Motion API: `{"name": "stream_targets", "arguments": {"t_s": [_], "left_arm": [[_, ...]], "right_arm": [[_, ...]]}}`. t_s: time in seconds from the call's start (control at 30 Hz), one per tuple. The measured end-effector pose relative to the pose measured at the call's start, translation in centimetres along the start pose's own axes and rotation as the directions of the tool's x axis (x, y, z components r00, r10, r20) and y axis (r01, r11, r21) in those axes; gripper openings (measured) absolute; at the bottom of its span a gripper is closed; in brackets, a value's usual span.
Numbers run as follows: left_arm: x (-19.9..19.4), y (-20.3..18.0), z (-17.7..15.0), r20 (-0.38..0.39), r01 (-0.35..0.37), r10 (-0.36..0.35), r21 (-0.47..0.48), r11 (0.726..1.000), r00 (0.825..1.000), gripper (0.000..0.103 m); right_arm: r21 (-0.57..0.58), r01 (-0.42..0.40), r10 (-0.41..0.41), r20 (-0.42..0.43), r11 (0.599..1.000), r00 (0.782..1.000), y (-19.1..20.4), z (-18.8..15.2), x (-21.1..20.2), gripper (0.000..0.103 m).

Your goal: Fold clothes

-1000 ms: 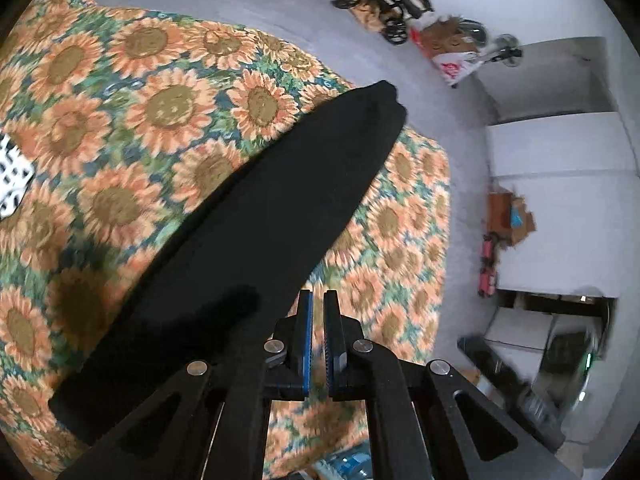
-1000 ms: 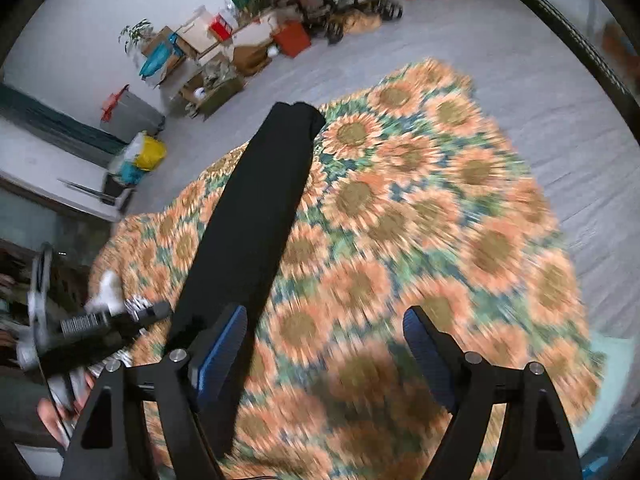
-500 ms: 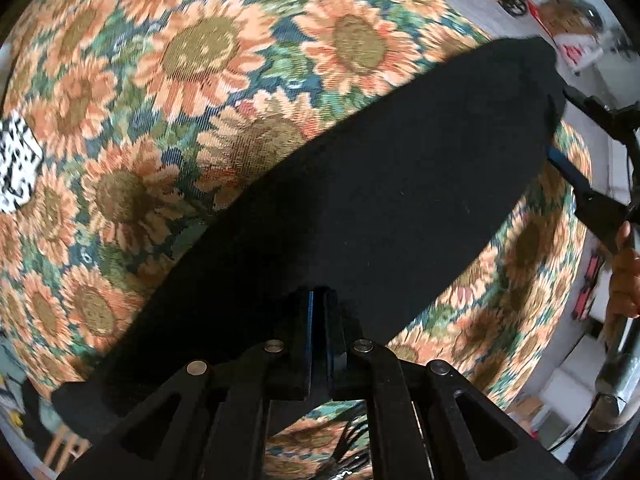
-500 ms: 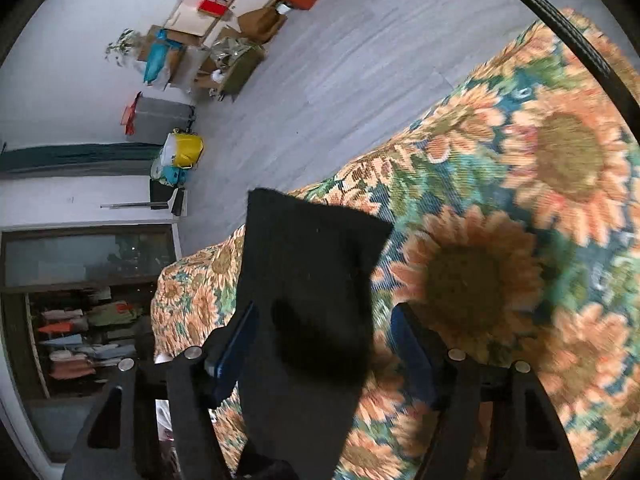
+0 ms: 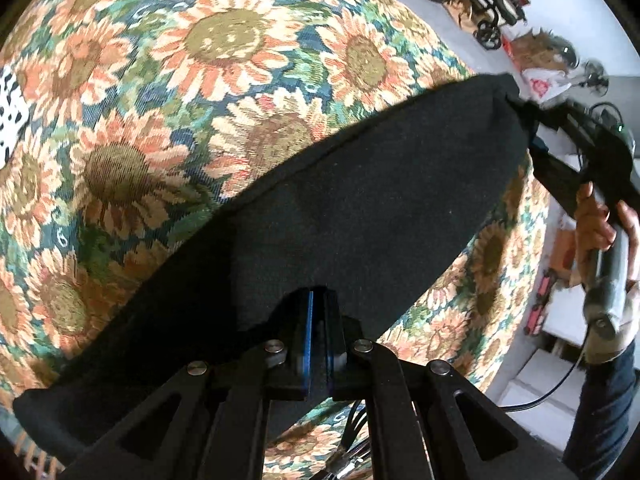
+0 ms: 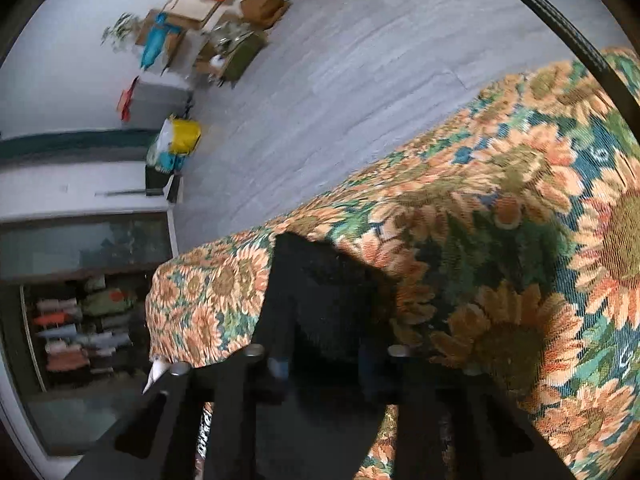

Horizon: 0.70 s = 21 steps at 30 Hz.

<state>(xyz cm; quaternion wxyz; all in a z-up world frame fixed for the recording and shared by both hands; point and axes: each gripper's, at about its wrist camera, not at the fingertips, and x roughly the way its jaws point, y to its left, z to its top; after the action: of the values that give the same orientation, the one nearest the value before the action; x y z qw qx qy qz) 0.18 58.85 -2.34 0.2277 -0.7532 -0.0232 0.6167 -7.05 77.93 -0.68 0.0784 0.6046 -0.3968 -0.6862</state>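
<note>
A plain black garment (image 5: 360, 208) lies on an orange-and-green sunflower-patterned cloth (image 5: 224, 40).

You have a long, dark black garment (image 5: 360, 208), folded into a narrow strip, stretched diagonally over the sunflower-print cloth (image 5: 224, 40), one end reaching the cloth's edge.

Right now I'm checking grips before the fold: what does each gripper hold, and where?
Both hold the black garment: left gripper at its near edge, right gripper at its far end.
</note>
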Motion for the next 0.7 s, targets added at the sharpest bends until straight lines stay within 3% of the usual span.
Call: {"name": "stream_targets", "arguments": {"t_s": [0.03, 0.17, 0.27, 0.47, 0.57, 0.63, 0.7], "left_arm": [[-0.1, 0.5, 0.0, 0.007, 0.022, -0.022, -0.016, 1.0, 1.0, 0.005], [-3.4, 1.8, -1.2, 0.163, 0.119, -0.105, -0.077, 0.99, 0.981, 0.005], [-5.1, 2.6, -1.7, 0.193, 0.218, -0.201, -0.068, 0.974, 0.96, 0.005], [-8.0, 5.3, -2.7, 0.243, 0.275, -0.249, -0.078, 0.958, 0.938, 0.005], [-9.1, 7.9, -3.6, 0.267, 0.283, -0.246, -0.109, 0.953, 0.932, 0.005], [-9.4, 9.5, -4.7, 0.284, 0.283, -0.238, -0.132, 0.95, 0.929, 0.005], [-10.0, 11.0, -5.3, 0.301, 0.285, -0.228, -0.159, 0.945, 0.926, 0.005]], "right_arm": [[-0.015, 0.005, -0.004, 0.01, 1.0, 1.0, 0.5, -0.3, -0.2, 0.022], [-0.213, 0.004, 0.018, 0.102, 0.977, 0.995, 4.9, -2.7, -3.6, 0.019], [-0.392, 0.027, 0.044, 0.17, 0.919, 0.984, 9.5, -6.1, -6.6, 0.019], [-0.695, 0.082, 0.081, 0.198, 0.714, 0.977, 17.3, -15.5, -10.8, 0.019], [-0.79, 0.057, 0.104, 0.15, 0.611, 0.983, 19.7, -20.5, -11.4, 0.019], [-0.843, 0.071, 0.083, 0.136, 0.533, 0.987, 20.9, -23.6, -11.3, 0.019], [-0.875, 0.05, 0.054, 0.087, 0.481, 0.995, 21.4, -26.5, -10.2, 0.019]]}}
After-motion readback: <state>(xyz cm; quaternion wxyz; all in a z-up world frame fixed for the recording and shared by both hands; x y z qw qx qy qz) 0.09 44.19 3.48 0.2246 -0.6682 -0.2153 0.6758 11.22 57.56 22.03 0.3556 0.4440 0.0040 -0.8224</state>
